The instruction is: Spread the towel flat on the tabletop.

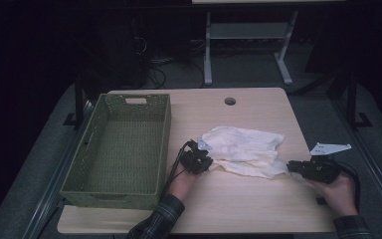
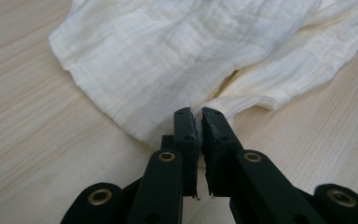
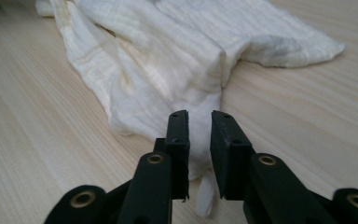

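High view shows the bench, a pale rectangular top of light wood grain with rounded corners and a small round hole near its far edge. On its left side stands a basket, an olive-green woven box with straight walls and a slot handle cut in the far end. At mid-bench, just right of the basket, lies the cloth, a cream, crinkled, loosely woven piece, rumpled into soft folds and spread flat against the wood.

Each of the person's hands holds black tongs at one end of the cloth. The left tongs sit at the cloth's left edge with their flat, blocky jaws nearly together, a thin fold of hem pinched between them. The right tongs sit at the cloth's right corner; a narrow gap stands between the jaws, a strip of fabric runs between them, and the pads do not press on it, so this pair is open. A grey three-cornered plate rides on top of the right tongs.
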`<state>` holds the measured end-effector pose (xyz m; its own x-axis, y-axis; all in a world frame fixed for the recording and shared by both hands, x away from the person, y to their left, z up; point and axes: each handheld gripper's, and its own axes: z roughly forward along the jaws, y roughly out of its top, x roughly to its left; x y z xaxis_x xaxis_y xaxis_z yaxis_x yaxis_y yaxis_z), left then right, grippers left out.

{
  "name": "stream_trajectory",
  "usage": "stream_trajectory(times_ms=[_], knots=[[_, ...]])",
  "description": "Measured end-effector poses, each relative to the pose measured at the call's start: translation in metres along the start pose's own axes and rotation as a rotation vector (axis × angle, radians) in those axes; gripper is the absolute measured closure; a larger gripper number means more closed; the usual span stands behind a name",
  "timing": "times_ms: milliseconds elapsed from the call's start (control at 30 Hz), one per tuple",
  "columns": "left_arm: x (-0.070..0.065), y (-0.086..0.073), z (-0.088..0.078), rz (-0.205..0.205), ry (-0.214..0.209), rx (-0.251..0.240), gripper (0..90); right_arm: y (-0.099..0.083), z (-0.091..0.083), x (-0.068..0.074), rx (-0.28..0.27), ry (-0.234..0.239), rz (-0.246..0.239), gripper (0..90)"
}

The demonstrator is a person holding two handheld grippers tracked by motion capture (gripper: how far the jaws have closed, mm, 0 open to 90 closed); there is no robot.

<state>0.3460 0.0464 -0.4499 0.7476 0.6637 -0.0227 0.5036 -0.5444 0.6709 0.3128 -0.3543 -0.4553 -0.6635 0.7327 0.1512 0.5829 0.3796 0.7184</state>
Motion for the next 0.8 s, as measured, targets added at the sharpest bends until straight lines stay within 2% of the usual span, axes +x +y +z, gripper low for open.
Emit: stream_trajectory(times_ms=[67, 200, 367, 400, 433, 467, 500, 533, 633, 767, 800], knots=[[0.000, 0.000, 0.000, 0.000, -0.001, 0.000, 84.3, -0.001, 0.004, -0.001, 0.023, 0.022, 0.011, 70.2], [0.001, 0.000, -0.003, -0.008, 0.001, -0.008, 84.3, -0.003, -0.001, 0.004, 0.015, 0.032, -0.005, 66.2], [0.001, 0.000, -0.002, -0.008, 0.002, -0.006, 84.3, -0.011, -0.006, 0.006, 0.018, 0.028, -0.019, 62.3], [0.000, 0.000, -0.002, -0.009, 0.001, -0.006, 84.3, -0.012, -0.005, 0.007, 0.028, 0.029, -0.020, 62.2], [0.000, 0.000, -0.002, -0.008, 0.003, -0.007, 84.3, -0.014, 0.000, 0.007, 0.052, 0.011, -0.042, 61.2], [0.000, 0.000, -0.002, -0.008, 0.003, -0.007, 84.3, -0.014, 0.000, 0.007, 0.052, 0.011, -0.042, 61.2], [0.000, 0.000, -0.002, -0.011, 0.003, -0.009, 84.3, -0.013, 0.002, 0.008, 0.064, 0.004, -0.045, 62.0], [0.000, 0.000, -0.002, -0.011, 0.003, -0.009, 84.3, -0.012, 0.005, 0.007, 0.067, 0.005, -0.046, 70.7], [0.000, 0.000, -0.003, -0.014, 0.001, -0.013, 84.5, -0.012, 0.007, 0.007, 0.082, -0.002, -0.049, 83.4], [-0.001, 0.001, -0.007, -0.010, -0.005, -0.020, 84.6, -0.012, 0.002, 0.007, 0.072, -0.010, -0.041, 85.7], [-0.005, 0.002, -0.013, -0.021, -0.018, -0.035, 84.6, -0.012, -0.003, 0.007, 0.053, -0.017, -0.052, 86.2]])
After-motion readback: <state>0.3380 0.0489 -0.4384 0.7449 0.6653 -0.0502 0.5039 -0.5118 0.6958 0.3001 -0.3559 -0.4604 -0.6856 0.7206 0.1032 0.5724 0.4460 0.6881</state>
